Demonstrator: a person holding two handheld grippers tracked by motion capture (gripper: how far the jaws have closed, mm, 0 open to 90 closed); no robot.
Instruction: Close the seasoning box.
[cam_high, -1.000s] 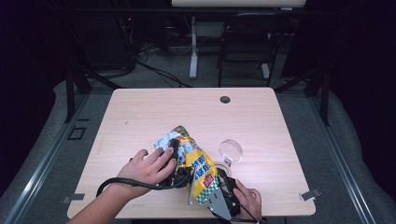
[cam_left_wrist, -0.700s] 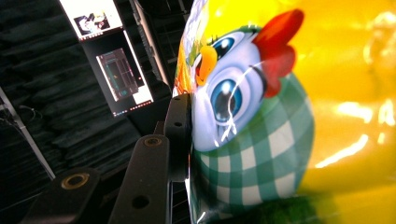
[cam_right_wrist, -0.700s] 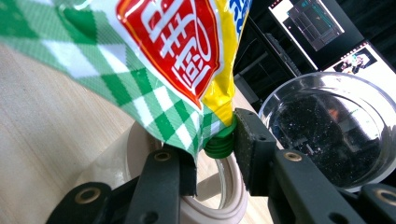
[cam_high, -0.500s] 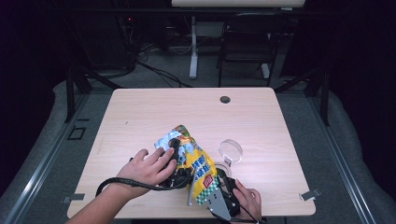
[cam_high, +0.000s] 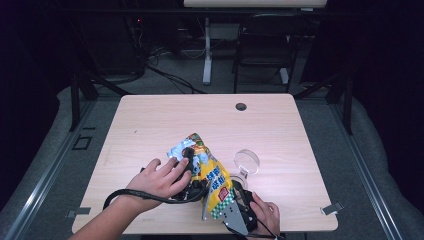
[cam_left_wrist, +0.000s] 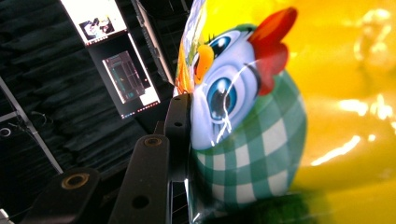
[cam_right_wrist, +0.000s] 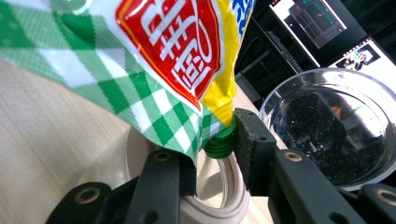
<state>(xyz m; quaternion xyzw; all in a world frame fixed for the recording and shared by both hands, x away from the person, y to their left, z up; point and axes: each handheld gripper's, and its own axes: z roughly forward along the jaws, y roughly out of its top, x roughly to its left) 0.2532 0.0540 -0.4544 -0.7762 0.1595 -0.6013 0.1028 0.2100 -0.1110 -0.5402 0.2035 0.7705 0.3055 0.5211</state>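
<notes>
A yellow snack-sauce pouch (cam_high: 210, 172) with a cartoon bird and green checks stands tilted near the table's front edge. My left gripper (cam_high: 190, 162) is shut on the pouch's upper body. In the left gripper view one black finger (cam_left_wrist: 180, 121) presses the bird print (cam_left_wrist: 243, 121), and the other jaw is hidden behind the pouch. My right gripper (cam_right_wrist: 217, 149) is shut on the pouch's green cap (cam_right_wrist: 219, 143) at its lower corner. Below the cap lies a pale round rim (cam_right_wrist: 140, 149) on the wood.
A clear glass bowl (cam_high: 247, 161) sits just right of the pouch and shows large in the right gripper view (cam_right_wrist: 336, 126). The wooden table (cam_high: 165, 120) has a dark cable hole (cam_high: 241, 106) at the back. A black cable (cam_high: 130, 195) loops over the left wrist.
</notes>
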